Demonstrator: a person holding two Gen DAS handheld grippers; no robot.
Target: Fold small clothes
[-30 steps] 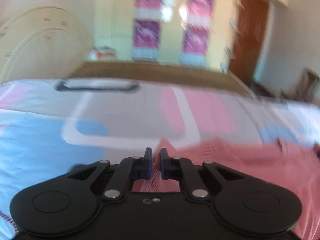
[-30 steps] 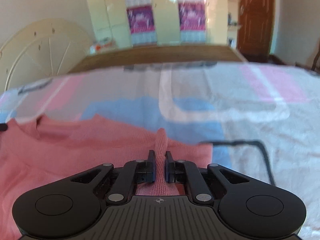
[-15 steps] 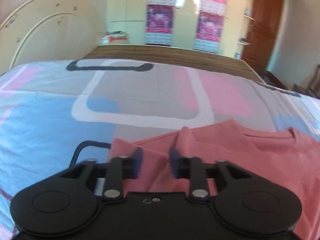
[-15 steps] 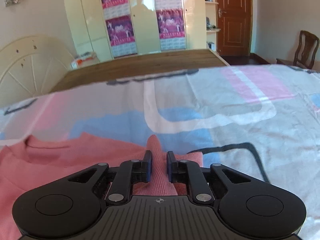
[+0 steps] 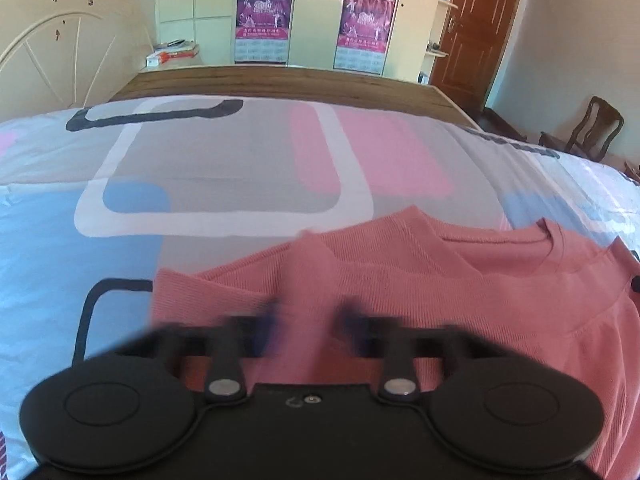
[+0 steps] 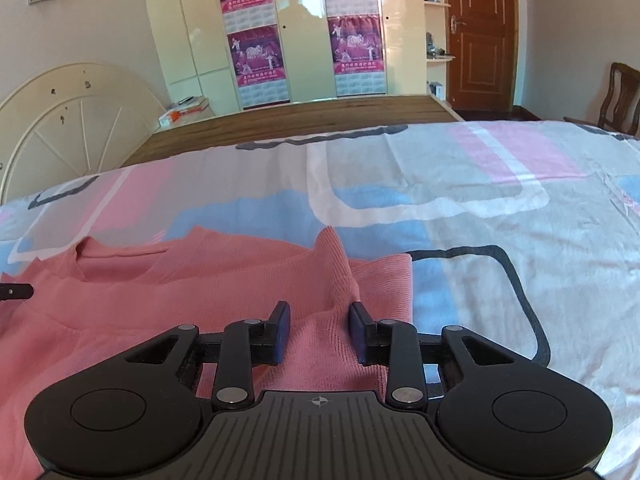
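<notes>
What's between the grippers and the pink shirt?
Nothing visible. Left gripper and right gripper sit directly over the pink shirt, with fabric between both pairs of jaws. The left's have just been closing, the right's opening.

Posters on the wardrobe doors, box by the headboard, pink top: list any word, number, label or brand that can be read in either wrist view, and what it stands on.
None can be read.
Posters: large characters and calendar grids below the pictures, too small and blurred to read.
Box beside the headboard: red print, too small to read.
Pink top: no label or print shows.
Bedsheet: shapes only, no text.
</notes>
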